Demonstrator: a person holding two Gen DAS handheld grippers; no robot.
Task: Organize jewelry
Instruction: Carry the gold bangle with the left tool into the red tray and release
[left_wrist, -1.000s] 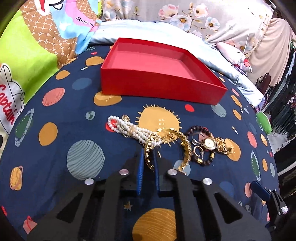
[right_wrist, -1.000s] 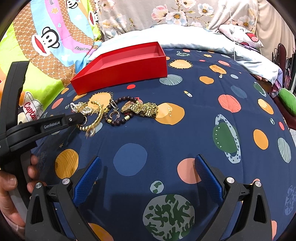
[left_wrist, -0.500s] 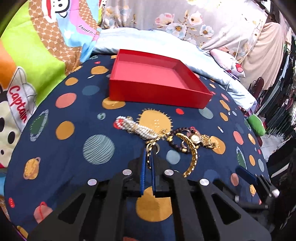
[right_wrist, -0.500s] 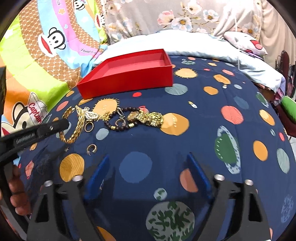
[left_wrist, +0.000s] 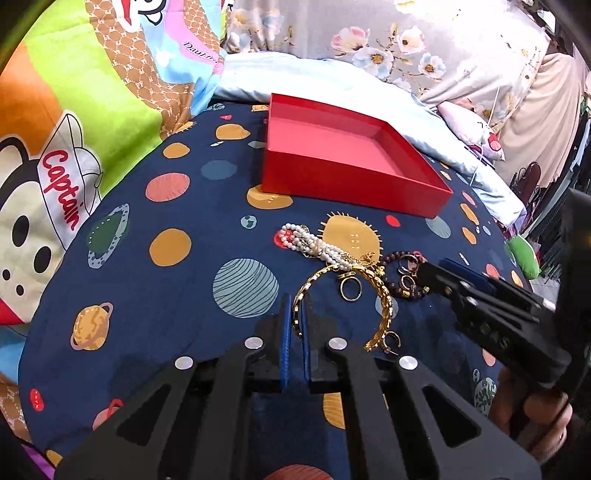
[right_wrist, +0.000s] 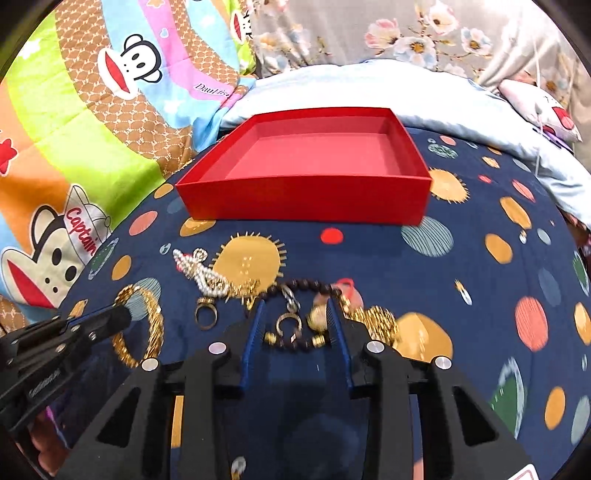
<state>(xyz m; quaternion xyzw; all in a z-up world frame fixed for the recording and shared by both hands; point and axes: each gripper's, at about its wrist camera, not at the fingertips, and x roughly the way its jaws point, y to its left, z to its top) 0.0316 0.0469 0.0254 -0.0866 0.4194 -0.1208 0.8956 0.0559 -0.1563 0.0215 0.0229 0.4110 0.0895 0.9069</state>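
My left gripper (left_wrist: 294, 317) is shut on one end of a gold chain bracelet (left_wrist: 382, 295), which curves free of the jewelry pile. In the right wrist view that left gripper (right_wrist: 123, 315) comes in from the left with the gold bracelet (right_wrist: 153, 325). My right gripper (right_wrist: 295, 306) is closing over a dark bead bracelet (right_wrist: 295, 286) that lies between its blue pads; the pads do not clearly press it. A gold watch (right_wrist: 375, 317) lies just right of them. A pearl bracelet (left_wrist: 314, 247) and a gold ring (left_wrist: 350, 290) lie loose. The red box (right_wrist: 306, 199) stands empty behind.
Everything lies on a dark blue planet-print bedspread (left_wrist: 184, 288). A cartoon-print quilt (left_wrist: 74, 129) rises at the left, and a pale blue cover (right_wrist: 369, 88) with floral pillows lies behind the box. A hand (left_wrist: 546, 417) holds the right gripper at the lower right.
The left gripper pulled the gold bracelet back out of the pile, dragging a ring loose. The right gripper moved forward onto the pile, and its wide-open jaws narrowed around the bead bracelet.
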